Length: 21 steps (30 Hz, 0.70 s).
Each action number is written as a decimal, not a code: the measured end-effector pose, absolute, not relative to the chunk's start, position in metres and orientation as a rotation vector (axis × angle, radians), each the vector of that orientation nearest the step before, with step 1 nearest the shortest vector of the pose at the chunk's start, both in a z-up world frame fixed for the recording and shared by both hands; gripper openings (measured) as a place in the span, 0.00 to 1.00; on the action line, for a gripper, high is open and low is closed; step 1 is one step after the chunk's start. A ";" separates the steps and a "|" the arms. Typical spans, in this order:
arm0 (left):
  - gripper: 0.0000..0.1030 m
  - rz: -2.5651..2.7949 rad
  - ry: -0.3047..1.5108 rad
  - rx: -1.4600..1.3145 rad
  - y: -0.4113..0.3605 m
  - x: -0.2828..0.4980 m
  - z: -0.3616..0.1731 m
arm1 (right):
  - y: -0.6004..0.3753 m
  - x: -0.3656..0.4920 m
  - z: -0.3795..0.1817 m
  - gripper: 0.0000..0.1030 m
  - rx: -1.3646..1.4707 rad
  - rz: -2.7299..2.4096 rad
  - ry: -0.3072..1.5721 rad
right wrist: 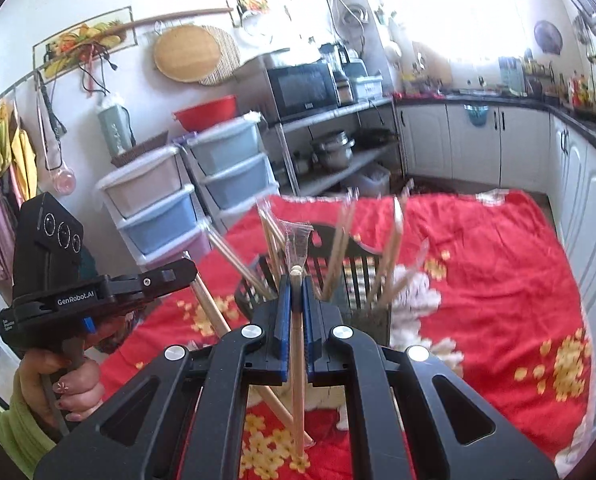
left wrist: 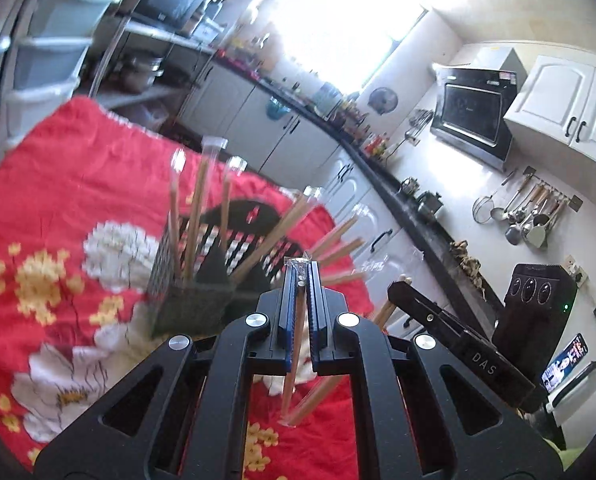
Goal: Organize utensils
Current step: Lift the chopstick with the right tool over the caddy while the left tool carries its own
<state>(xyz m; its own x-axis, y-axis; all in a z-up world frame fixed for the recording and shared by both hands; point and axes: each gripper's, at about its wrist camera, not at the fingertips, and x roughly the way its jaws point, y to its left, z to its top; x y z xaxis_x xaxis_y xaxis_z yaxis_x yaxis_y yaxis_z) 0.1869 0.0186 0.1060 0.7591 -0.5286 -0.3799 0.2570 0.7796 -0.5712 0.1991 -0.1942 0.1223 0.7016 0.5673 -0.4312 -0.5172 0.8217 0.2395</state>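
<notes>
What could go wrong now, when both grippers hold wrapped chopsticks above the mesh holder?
The left gripper pinches its wrapped chopsticks near one end, so they might swing or slip. The mesh holder is already crowded with leaning chopsticks; adding more might knock them or tip it on the soft red cloth.

Counts of the utensils, holders and grippers on the red cloth

Two grippers show: the left gripper (left wrist: 301, 276) and the right gripper (right wrist: 296, 280), each clamped on one pair of wrapped chopsticks (left wrist: 296, 344) (right wrist: 296, 364), so two held pairs in all. One mesh holder (left wrist: 190, 288) stands on the one red flowered cloth (left wrist: 58, 200), with one black slatted basket (right wrist: 349, 248) just behind it. About seven wrapped chopstick pairs (left wrist: 196, 208) lean out of the holder and basket; blur makes the exact count uncertain. One hand (right wrist: 72, 388) shows, on the left gripper's handle. Two stacks of plastic drawers (right wrist: 154, 208) stand beyond, three drawers each. One microwave (right wrist: 301, 88) sits on the shelf.
</notes>
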 end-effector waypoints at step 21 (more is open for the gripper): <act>0.03 -0.386 0.338 -0.463 0.036 0.212 0.197 | -0.201 0.223 0.204 0.06 0.147 0.569 0.263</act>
